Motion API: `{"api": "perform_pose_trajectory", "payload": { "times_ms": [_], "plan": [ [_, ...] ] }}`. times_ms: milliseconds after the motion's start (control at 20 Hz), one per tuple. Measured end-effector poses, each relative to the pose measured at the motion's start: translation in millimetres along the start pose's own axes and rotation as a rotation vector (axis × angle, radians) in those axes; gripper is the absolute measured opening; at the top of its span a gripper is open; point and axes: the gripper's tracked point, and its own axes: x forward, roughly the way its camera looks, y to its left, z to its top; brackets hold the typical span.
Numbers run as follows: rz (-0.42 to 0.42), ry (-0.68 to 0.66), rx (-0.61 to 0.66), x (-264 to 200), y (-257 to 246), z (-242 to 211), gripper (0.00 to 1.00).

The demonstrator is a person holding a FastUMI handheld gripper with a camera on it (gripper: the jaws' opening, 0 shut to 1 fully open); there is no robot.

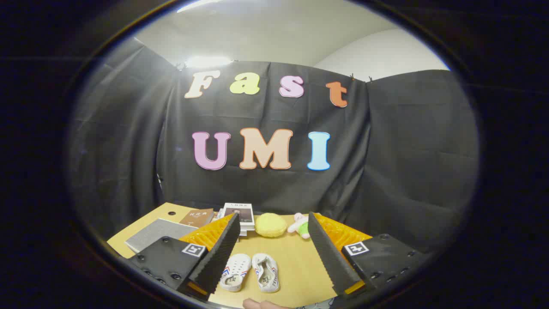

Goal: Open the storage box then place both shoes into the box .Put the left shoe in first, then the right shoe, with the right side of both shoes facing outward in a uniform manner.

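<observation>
The gripper (270, 234) is held wide open, with nothing gripped. Two small white shoes (250, 272) are seen lying side by side on the table (296, 262), low between the fingers, toward 6 o'clock. Their long sides are lined up from 6 to 12. A storage box cannot be made out

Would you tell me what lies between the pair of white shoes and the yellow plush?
In the gripper view, only bare wooden table separates the shoes from the yellow plush; the gripper is open around that stretch.
</observation>
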Motion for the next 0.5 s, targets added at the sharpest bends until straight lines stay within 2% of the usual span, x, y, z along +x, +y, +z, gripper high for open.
{"api": "perform_pose_trajectory", "payload": {
  "times_ms": [300, 500],
  "plan": [
    [0.011, 0.007, -0.009, 16, -15, 3, 1.00],
    [0.049, 0.018, -0.005, 18, -12, -1, 1.00]
  ]
}}
